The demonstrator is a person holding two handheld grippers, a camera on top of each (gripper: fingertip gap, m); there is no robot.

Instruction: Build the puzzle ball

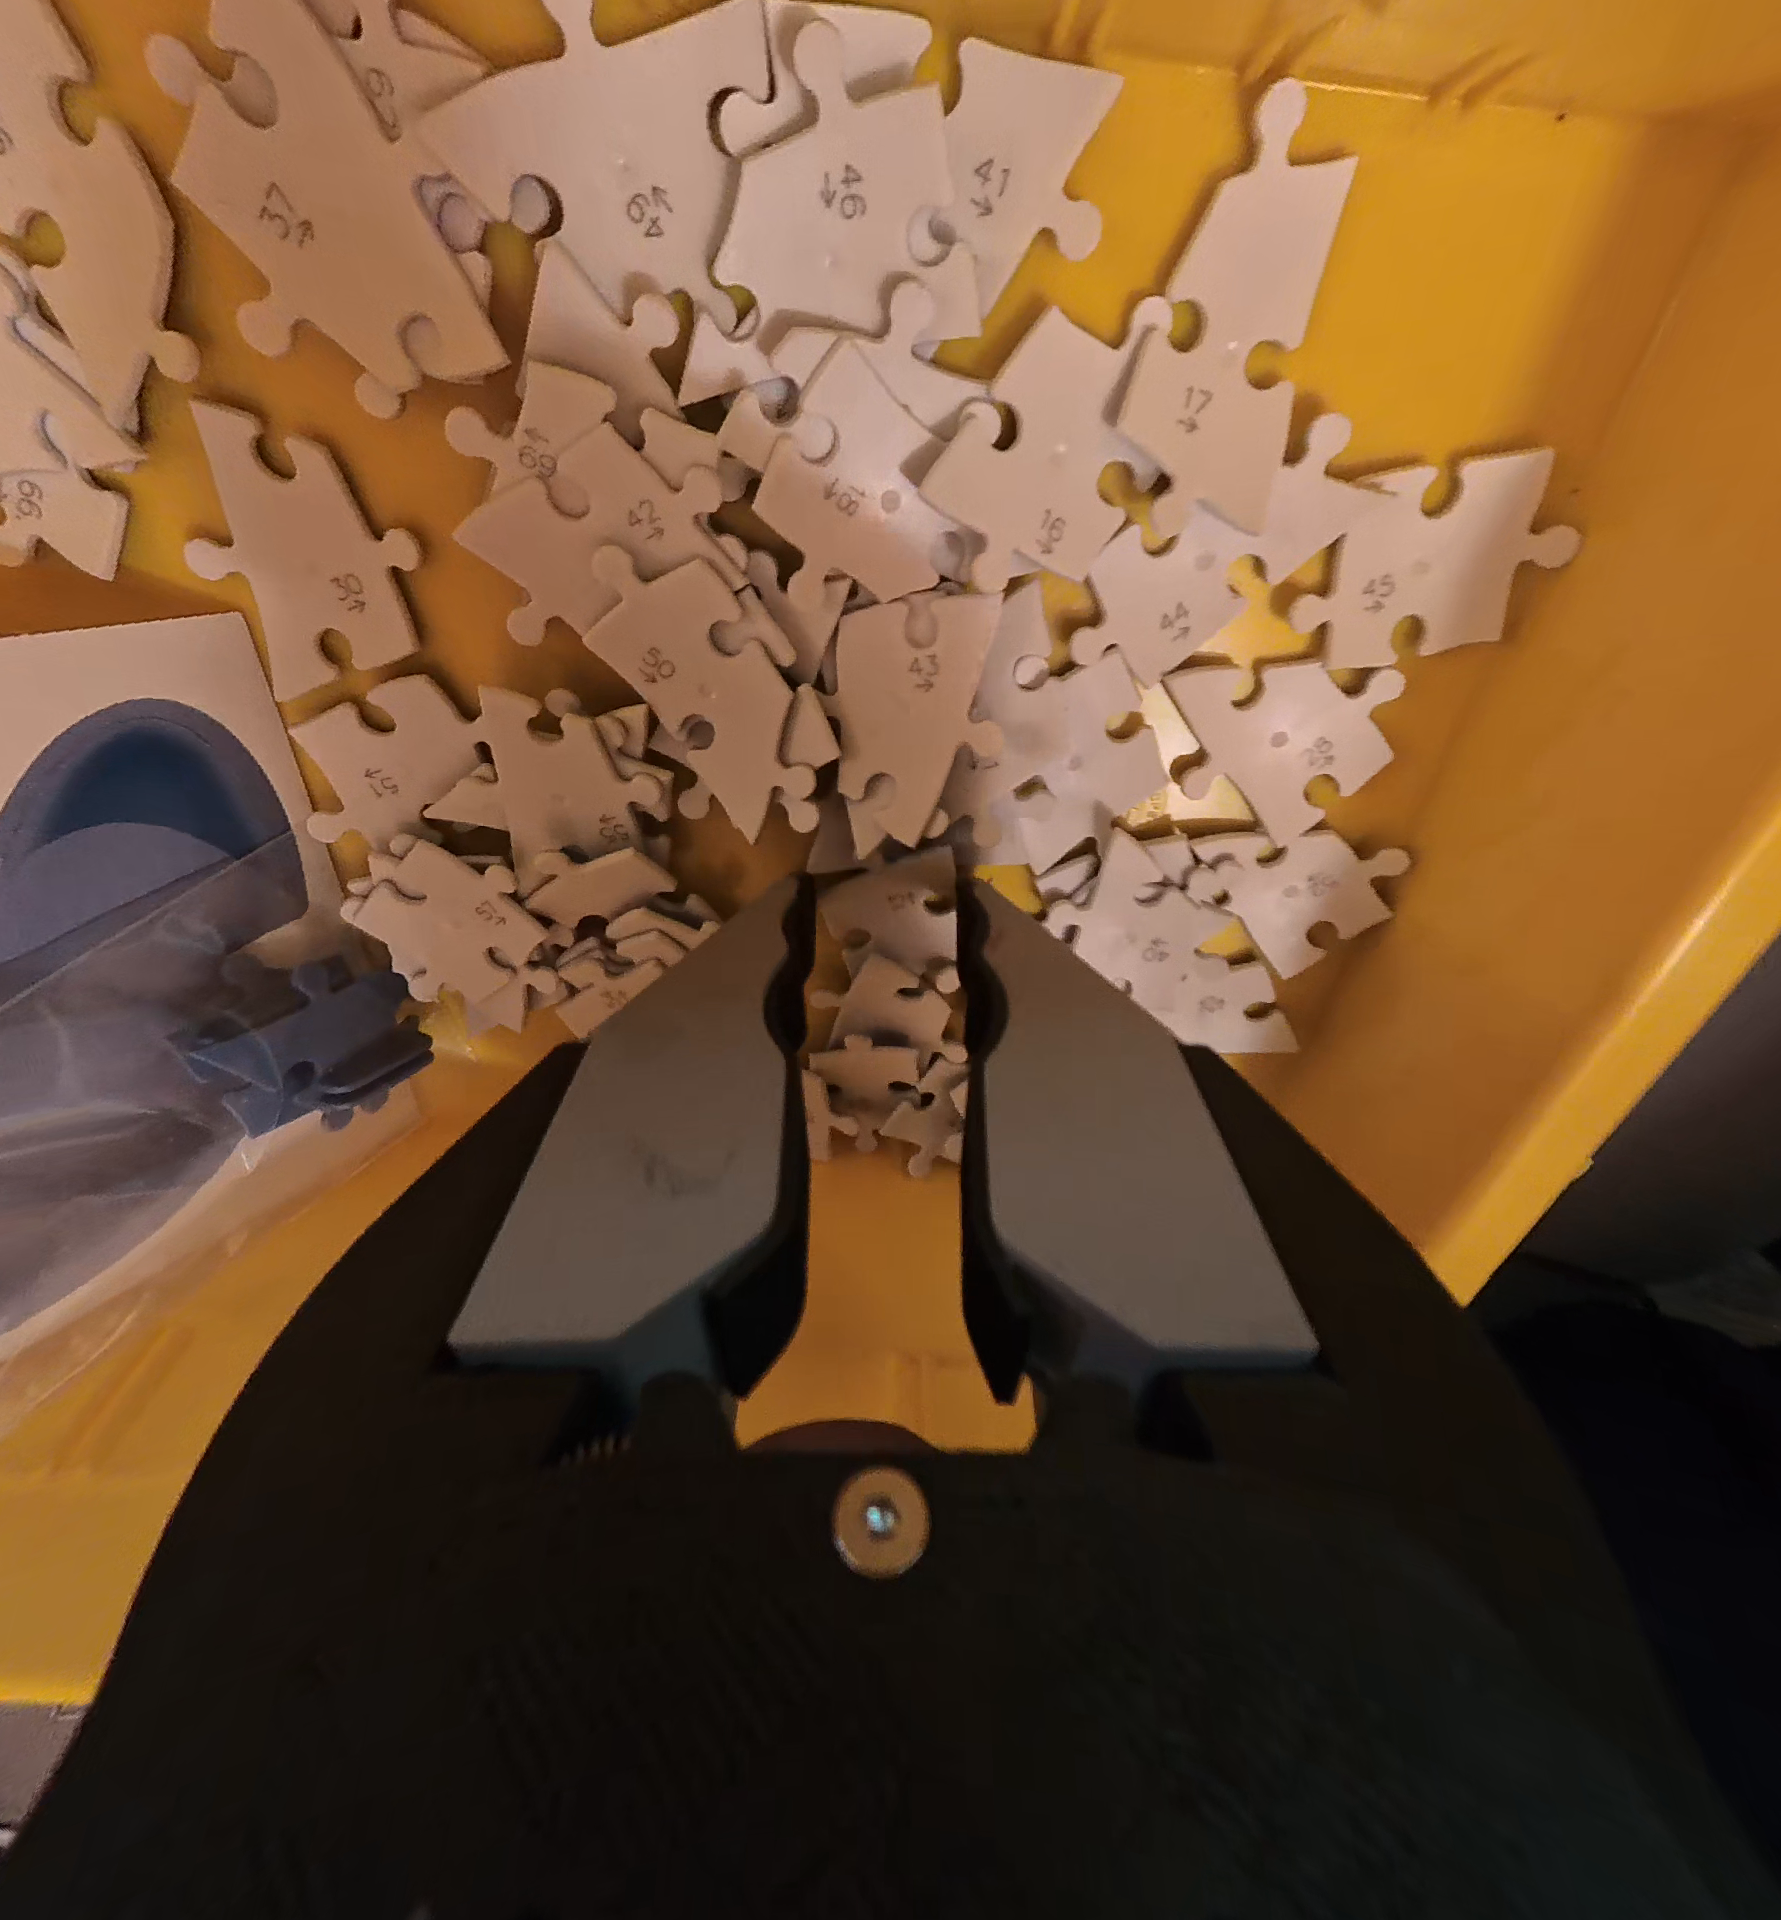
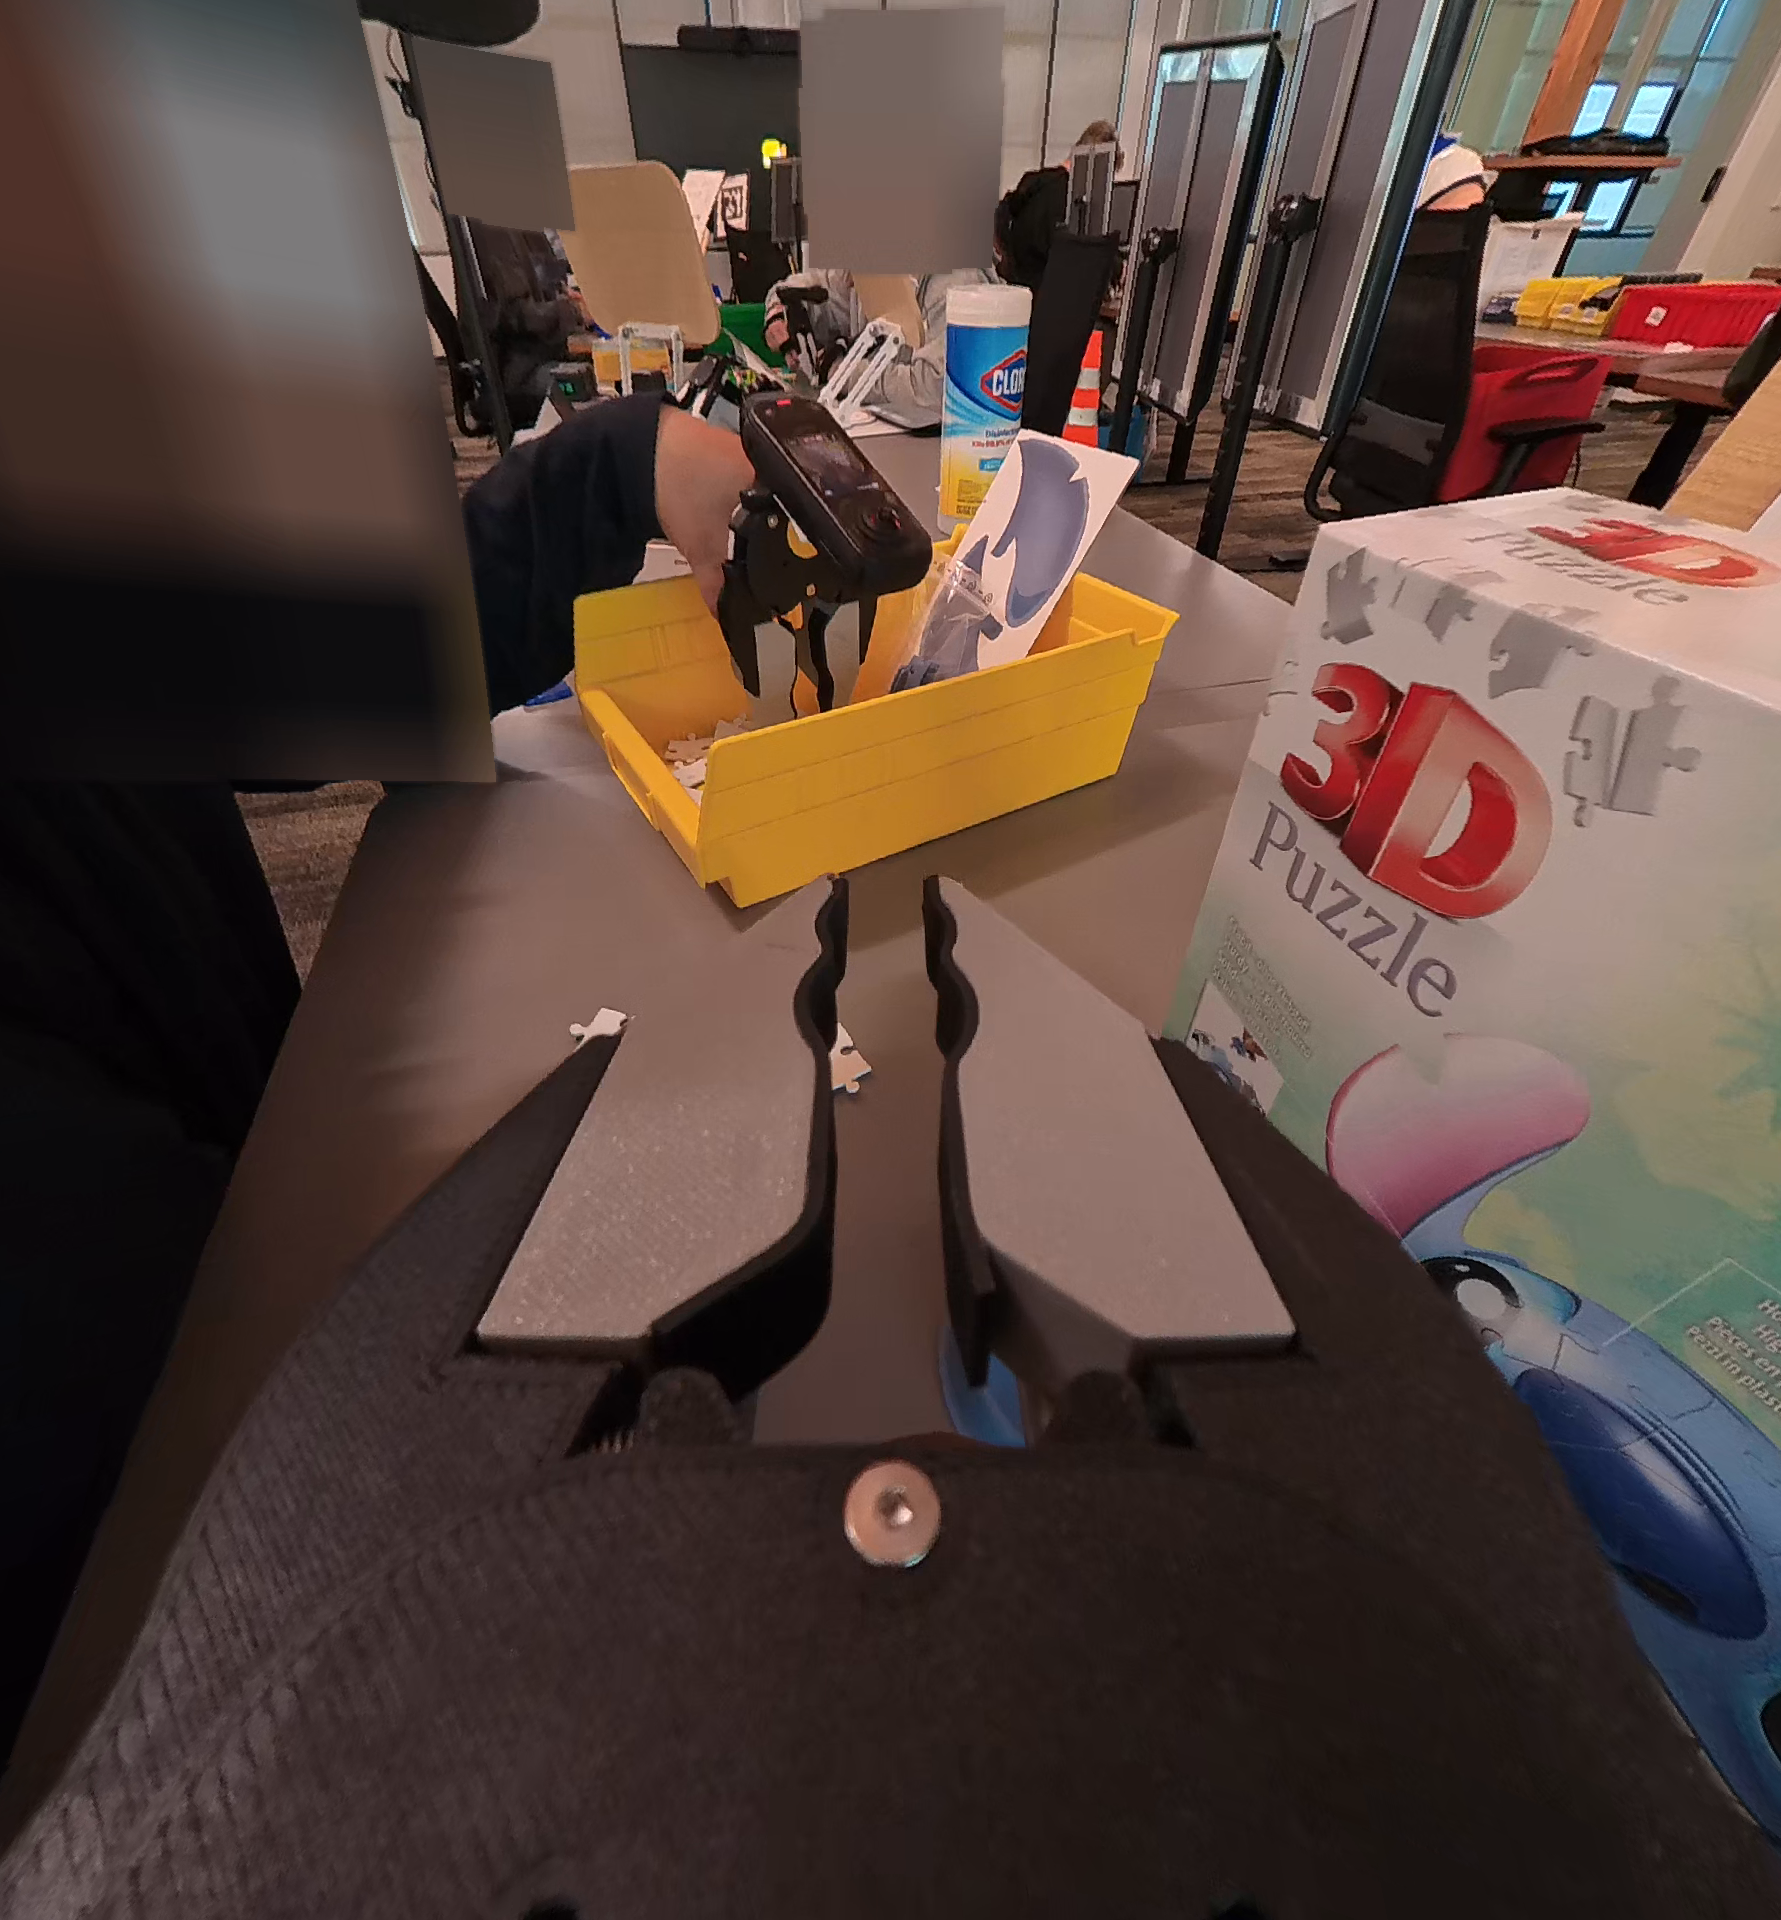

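Many white puzzle pieces lie back side up, numbered, in a yellow bin. My left gripper is open and empty, its tips low over the pile near small stacked pieces. In the right wrist view the left gripper reaches down into the bin, held by a hand. My right gripper is open a little and empty, above the grey table short of the bin. Two loose pieces lie on the table, one left of the fingers and one between them.
A white card with a blue shape and a clear bag of blue parts lean in the bin's left side. The puzzle box stands close on the right. A wipes canister stands behind the bin. People and chairs are far back.
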